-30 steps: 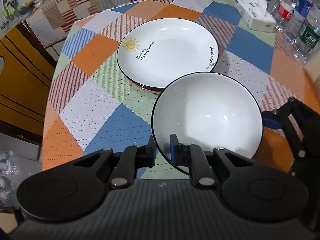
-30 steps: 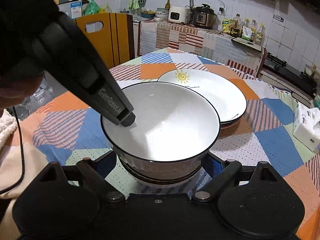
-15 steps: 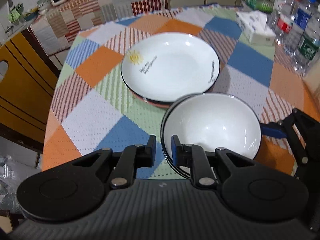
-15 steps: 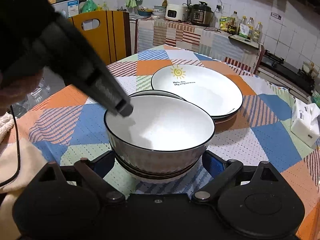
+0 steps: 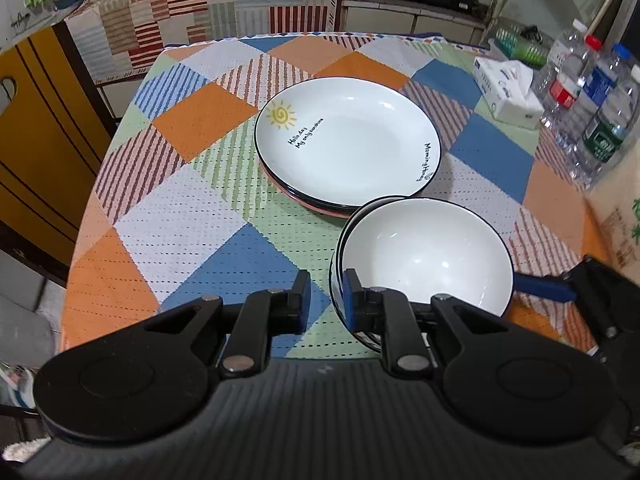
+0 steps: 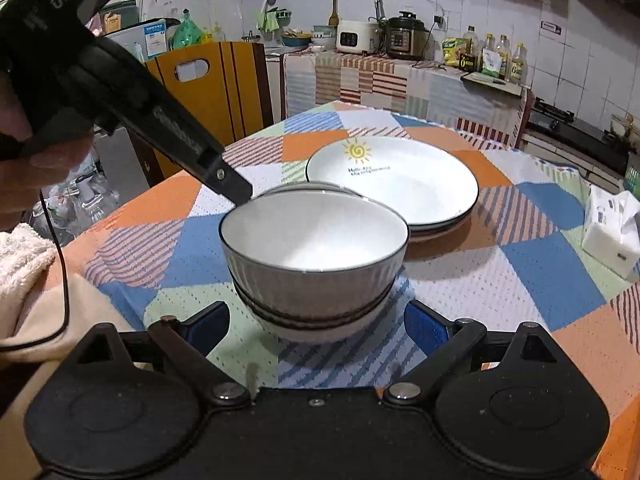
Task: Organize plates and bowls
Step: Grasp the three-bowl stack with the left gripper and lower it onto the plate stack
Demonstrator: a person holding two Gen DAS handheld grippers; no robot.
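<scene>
A stack of white plates (image 5: 348, 140) with a sun drawing lies mid-table, also in the right wrist view (image 6: 392, 180). Just in front of it stands a stack of black-rimmed bowls (image 6: 316, 280). The top bowl (image 5: 424, 252) rests in that stack a bit askew. My left gripper (image 5: 326, 296) is shut on its near-left rim, and one of its fingers (image 6: 228, 184) shows at the rim in the right wrist view. My right gripper (image 6: 316, 322) is open wide in front of the stack's base and touches nothing. One of the right gripper's fingers (image 5: 540, 285) shows beside the bowls.
A tissue box (image 5: 508, 92) and several water bottles (image 5: 592, 112) stand at the table's right side. A yellow chair (image 6: 212, 92) is at the left edge. A cloth-covered counter (image 5: 200, 4) runs behind. A person's hand (image 6: 24, 132) holds the left gripper.
The bowl in my left gripper has come down from a raised tilt to rest in the bowl stack. The right gripper has drawn back from the stack and is still open.
</scene>
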